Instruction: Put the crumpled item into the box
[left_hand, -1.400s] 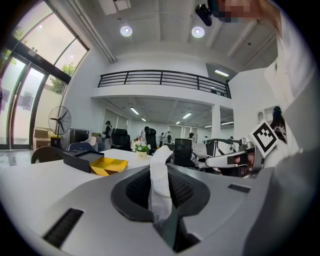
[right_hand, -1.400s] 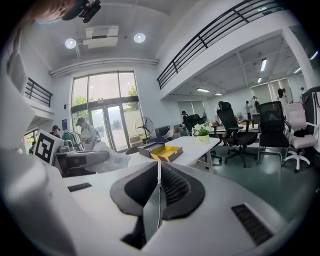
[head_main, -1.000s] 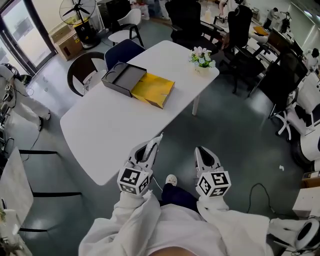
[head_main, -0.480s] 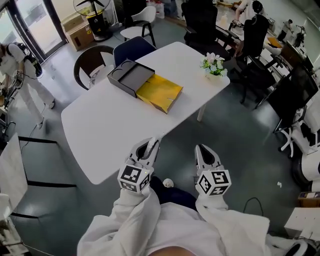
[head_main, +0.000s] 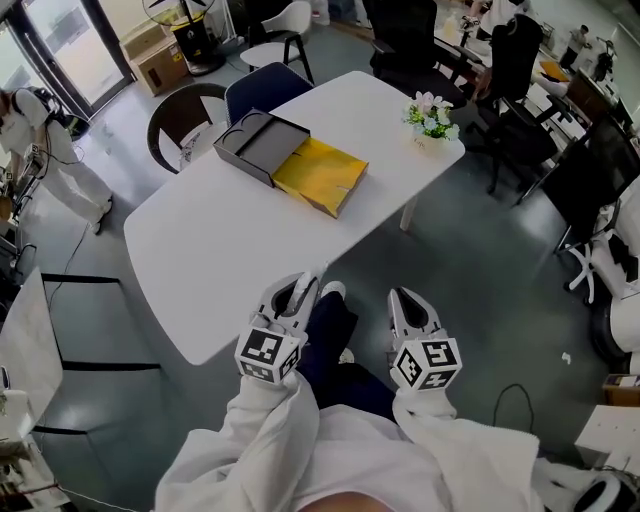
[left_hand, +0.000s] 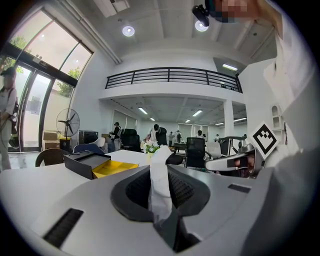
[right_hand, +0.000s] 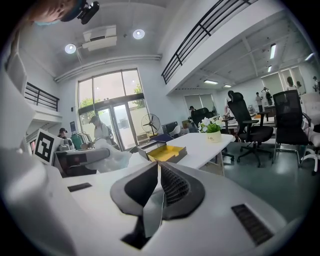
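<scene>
One step nearer the open black-and-yellow box (head_main: 292, 162), crumpled white paper (left_hand: 161, 180) is pinched by the left gripper (head_main: 303, 290); the right gripper (head_main: 408, 305) is pressed shut, empty; placing remains.

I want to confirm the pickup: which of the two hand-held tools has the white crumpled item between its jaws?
The left tool: the white crumpled item is pinched in it. The right tool is shut, with nothing between.
</scene>
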